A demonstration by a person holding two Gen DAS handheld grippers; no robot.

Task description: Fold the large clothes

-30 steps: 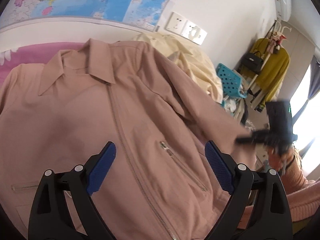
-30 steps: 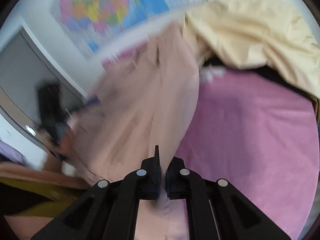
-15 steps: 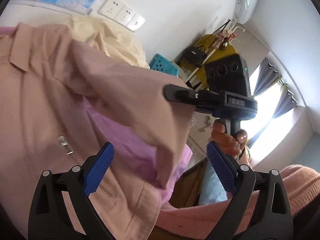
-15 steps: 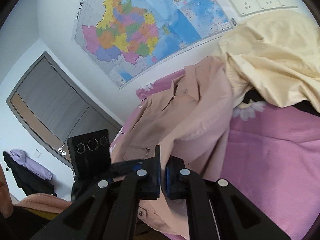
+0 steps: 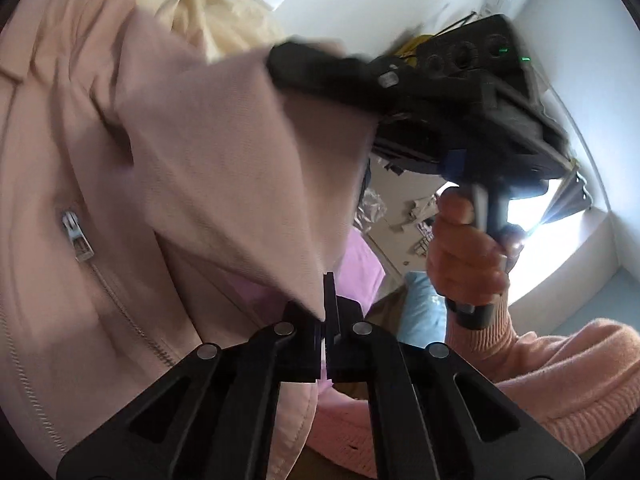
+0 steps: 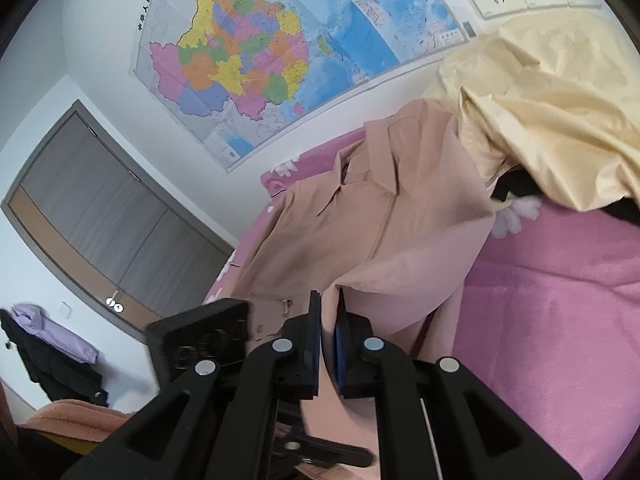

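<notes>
A pink jacket [image 6: 380, 240] lies zipped, collar to the wall, across the bed [image 6: 560, 320], its sleeve [image 5: 248, 168] now lifted off the cover. The left gripper [image 5: 326, 320], spread wide half a second ago, has just snapped together on the sleeve's lower edge; the right gripper [image 6: 328, 344] pinches the cuff end. Both ends held, the sleeve looks ready to fold across the chest.

pink bed cover [image 6: 560, 320] with white flower prints carries it all. the dusty-pink zip jacket [image 6: 360, 240] lies spread on it, collar toward the wall, one sleeve lifted off the cover. just beside the jacket, a crumpled cream-yellow garment [image 6: 540, 100] heaps against the wall, something black showing under its edge.
</notes>
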